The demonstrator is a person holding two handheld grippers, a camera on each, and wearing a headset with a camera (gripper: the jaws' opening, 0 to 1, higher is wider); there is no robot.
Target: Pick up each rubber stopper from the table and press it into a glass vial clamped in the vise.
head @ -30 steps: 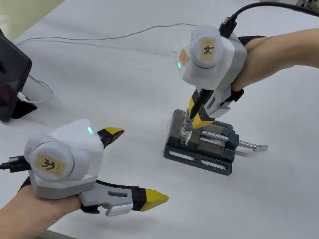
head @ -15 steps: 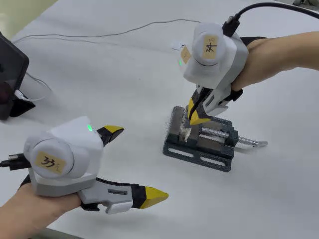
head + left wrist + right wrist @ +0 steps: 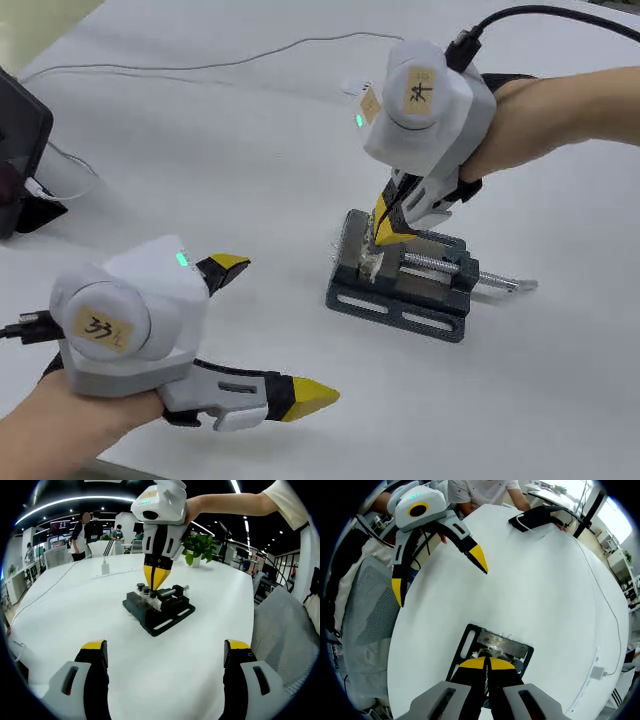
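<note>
A dark vise (image 3: 400, 300) stands on the white table and clamps small glass vials (image 3: 372, 262). Dark stoppers top the vials (image 3: 143, 587) in the left gripper view. My right gripper (image 3: 386, 232) hangs just above the vials, pointing down, its yellow tips pressed together with nothing visible between them. In its own view the right gripper (image 3: 487, 663) covers the near part of the vise (image 3: 495, 640). Near the table's front left, well apart from the vise, my left gripper (image 3: 272, 330) is open and holds nothing. Its spread jaws frame the vise (image 3: 160, 612) in the left gripper view.
A black device (image 3: 20, 150) stands at the left edge, with a white cable (image 3: 200, 68) running across the back to a small white plug (image 3: 352, 90). The vise's screw handle (image 3: 505, 286) sticks out to the right. People (image 3: 82, 530) stand beyond the table.
My right gripper has lifted slightly off the vial it was touching a second ago, still shut. The left gripper has stayed in place.
</note>
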